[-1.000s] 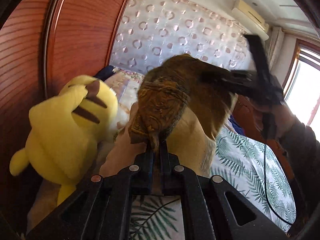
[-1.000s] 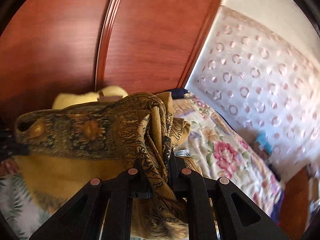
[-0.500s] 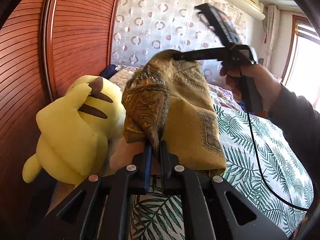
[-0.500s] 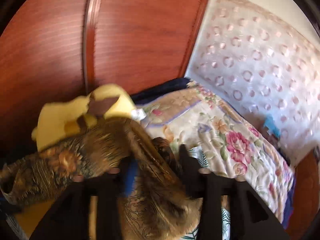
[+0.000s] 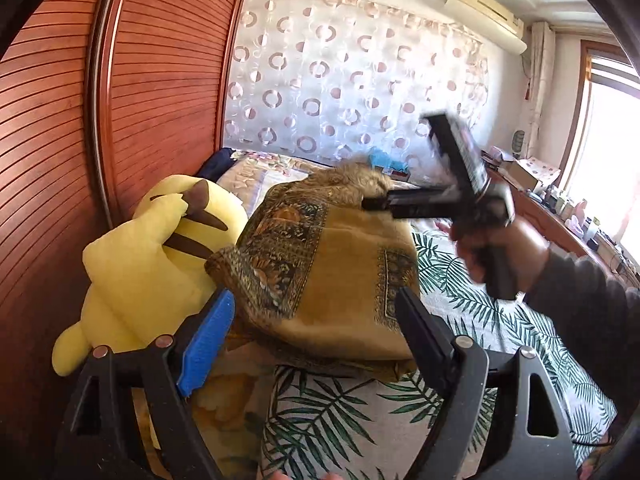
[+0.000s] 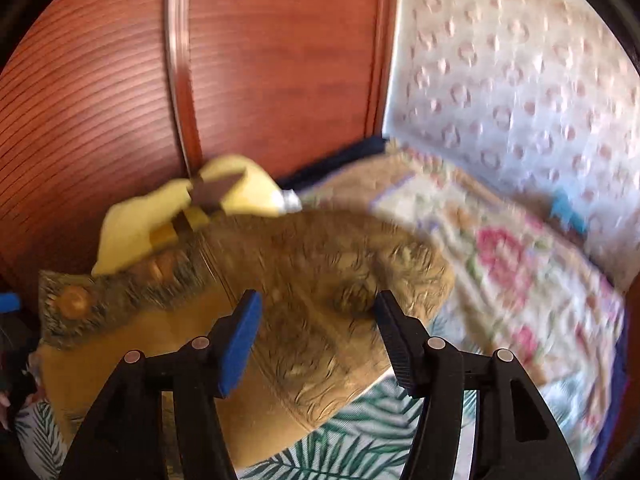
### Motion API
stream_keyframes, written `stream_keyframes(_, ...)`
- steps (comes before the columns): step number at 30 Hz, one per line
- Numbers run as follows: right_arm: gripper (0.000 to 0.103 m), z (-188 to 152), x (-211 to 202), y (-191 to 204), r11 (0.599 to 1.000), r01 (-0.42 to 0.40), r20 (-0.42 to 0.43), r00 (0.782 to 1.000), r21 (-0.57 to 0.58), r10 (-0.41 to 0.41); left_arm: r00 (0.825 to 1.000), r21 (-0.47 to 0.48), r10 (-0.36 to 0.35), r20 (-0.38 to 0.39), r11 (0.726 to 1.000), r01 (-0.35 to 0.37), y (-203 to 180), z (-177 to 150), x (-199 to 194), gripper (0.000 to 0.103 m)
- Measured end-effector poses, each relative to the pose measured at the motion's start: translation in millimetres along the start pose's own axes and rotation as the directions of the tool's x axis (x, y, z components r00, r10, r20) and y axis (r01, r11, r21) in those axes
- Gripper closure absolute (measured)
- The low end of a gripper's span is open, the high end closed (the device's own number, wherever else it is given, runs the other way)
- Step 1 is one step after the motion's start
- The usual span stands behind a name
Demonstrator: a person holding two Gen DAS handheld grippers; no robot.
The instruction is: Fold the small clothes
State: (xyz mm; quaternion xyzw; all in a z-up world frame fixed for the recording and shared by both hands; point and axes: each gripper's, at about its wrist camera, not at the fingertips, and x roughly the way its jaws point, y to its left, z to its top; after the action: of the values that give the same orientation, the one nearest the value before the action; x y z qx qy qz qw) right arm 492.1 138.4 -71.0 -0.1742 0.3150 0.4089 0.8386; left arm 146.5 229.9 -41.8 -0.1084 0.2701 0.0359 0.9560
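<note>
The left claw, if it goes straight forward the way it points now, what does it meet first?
Most likely the mustard-yellow patterned cloth lying folded on the leaf-print bedsheet. The left claw stands open, having just opened, with the cloth directly ahead between its fingers. The yellow plush toy sits off to the side. Depth is unclear.

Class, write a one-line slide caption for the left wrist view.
Open left gripper before a mustard patterned cloth on the bed, yellow plush toy beside it.

Cloth on the bed, plush toy at its left against the wardrobe.
</note>
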Motion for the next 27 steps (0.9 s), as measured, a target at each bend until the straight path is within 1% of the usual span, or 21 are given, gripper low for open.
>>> stream_keyframes(3,0.041,-7.6,7.3,-4.5,0.999,0.001,0.033,0.999,0.034,-0.002,1.0,0.02,0.017,0.015,1.0,-0.017,-6.7,1.9,-7.1,0.02)
stream_keyframes(6,0.041,-7.7,-1.1,-7.0,0.997,0.004,0.047,0.999,0.077,-0.007,0.999,0.044,0.026,0.022,0.999,-0.027,-13.6,4.6,-15.1,0.02)
stream_keyframes(8,0.041,-10.2,-17.0,-2.4,0.997,0.001,0.067,0.998,0.078,-0.006,0.999,0.056,0.032,0.027,0.998,-0.033,-17.8,6.2,-20.2,0.02)
stream_keyframes(11,0.041,-32.4,-59.5,15.3,0.997,0.007,0.104,0.994,0.079,-0.016,0.999,0.079,0.026,0.029,0.996,-0.028,-28.4,7.2,-27.0,0.02)
stream_keyframes(16,0.041,-67.7,-117.3,33.2,0.995,0.011,0.136,0.99,0.096,-0.024,1.0,0.117,-0.003,0.025,0.993,0.0,-51.5,3.5,-35.8,0.02)
stream_keyframes(19,0.041,-96.0,-157.2,41.6,0.993,0.021,0.149,0.988,0.12,-0.039,1.0,0.148,-0.014,0.021,0.989,0.011,-69.2,-0.9,-41.1,0.02)
stream_keyframes(21,0.041,-115.8,-188.5,47.1,0.99,0.027,0.16,0.986,0.14,-0.05,0.999,0.167,-0.034,0.015,0.985,0.031,-82.4,-5.4,-45.2,0.02)
stream_keyframes(24,0.041,-140.6,-230.2,54.9,0.986,0.051,0.177,0.981,0.158,-0.079,0.998,0.193,-0.056,0.003,0.98,0.054,-101.8,-11.9,-50.3,0.02)
stream_keyframes(27,0.037,-167.5,-266.3,62.4,0.979,0.082,0.182,0.976,0.186,-0.117,0.997,0.214,-0.079,-0.012,0.974,0.08,-122.7,-19.1,-54.8,0.02)
